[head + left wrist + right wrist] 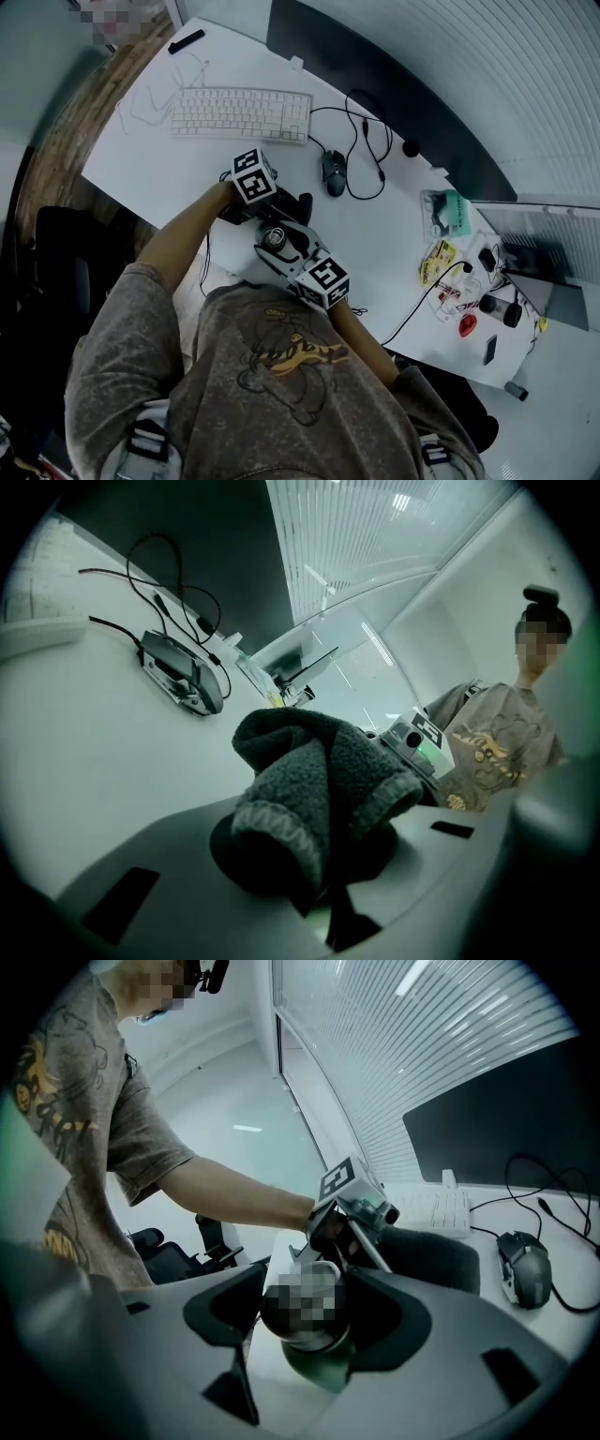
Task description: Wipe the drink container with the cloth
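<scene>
One drink container [275,236], axis upright

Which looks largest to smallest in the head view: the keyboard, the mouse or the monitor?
1. monitor, clearly the largest
2. keyboard
3. mouse, by far the smallest
The gaps are wide enough that nearness to the camera does not change the order.

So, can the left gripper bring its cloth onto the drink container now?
Probably yes. The left gripper holds the cloth right beside the drink container, which sits clamped in the jaws of the right gripper. Nothing appears to stand between cloth and container.
</scene>
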Demonstrator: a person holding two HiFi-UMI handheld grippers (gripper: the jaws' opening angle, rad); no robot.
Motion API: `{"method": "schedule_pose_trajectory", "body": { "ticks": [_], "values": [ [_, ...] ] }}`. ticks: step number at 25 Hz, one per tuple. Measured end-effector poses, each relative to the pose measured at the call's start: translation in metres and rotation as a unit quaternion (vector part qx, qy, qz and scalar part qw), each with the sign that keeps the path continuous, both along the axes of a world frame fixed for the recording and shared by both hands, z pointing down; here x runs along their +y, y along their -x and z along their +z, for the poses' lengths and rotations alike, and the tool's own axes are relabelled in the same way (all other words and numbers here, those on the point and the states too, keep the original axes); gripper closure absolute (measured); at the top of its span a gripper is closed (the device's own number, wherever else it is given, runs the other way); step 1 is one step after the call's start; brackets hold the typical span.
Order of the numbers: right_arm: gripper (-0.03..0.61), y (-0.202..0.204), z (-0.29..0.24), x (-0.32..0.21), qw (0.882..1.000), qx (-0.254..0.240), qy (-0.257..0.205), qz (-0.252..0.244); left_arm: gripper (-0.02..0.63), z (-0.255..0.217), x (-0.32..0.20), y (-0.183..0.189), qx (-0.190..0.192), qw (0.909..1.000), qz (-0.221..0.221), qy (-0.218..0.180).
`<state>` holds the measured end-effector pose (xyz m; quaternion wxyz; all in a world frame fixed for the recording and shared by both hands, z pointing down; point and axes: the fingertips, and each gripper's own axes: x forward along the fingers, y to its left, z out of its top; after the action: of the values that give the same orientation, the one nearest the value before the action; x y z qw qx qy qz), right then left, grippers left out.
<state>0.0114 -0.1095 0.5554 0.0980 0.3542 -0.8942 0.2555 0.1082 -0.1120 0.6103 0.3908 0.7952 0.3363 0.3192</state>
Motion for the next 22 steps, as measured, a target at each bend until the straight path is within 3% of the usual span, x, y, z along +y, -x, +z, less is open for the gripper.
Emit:
{"method": "schedule_pose_trajectory", "body": {
  "ticks": [6,10,17,22],
  "values": [
    [0.298,0.000,0.001,0.000,1.000,-0.002,0.001,-0.001,0.554,0.007,-0.014,0.007,0.003,0.9975,-0.060,-0.037],
    [0.298,0.000,0.001,0.000,1.000,-0.001,0.001,-0.003,0.554,0.005,-0.019,0.014,0.007,0.9941,-0.103,-0.032],
    [0.298,0.000,0.001,0.001,1.000,0.000,0.000,-0.003,0.554,0.001,-0.025,0.024,0.006,0.9849,-0.165,-0.052],
    [0.298,0.000,0.001,-0.001,1.000,-0.003,0.000,0.001,0.554,-0.001,-0.034,0.034,0.011,0.9730,-0.221,-0.067]
  ]
}}
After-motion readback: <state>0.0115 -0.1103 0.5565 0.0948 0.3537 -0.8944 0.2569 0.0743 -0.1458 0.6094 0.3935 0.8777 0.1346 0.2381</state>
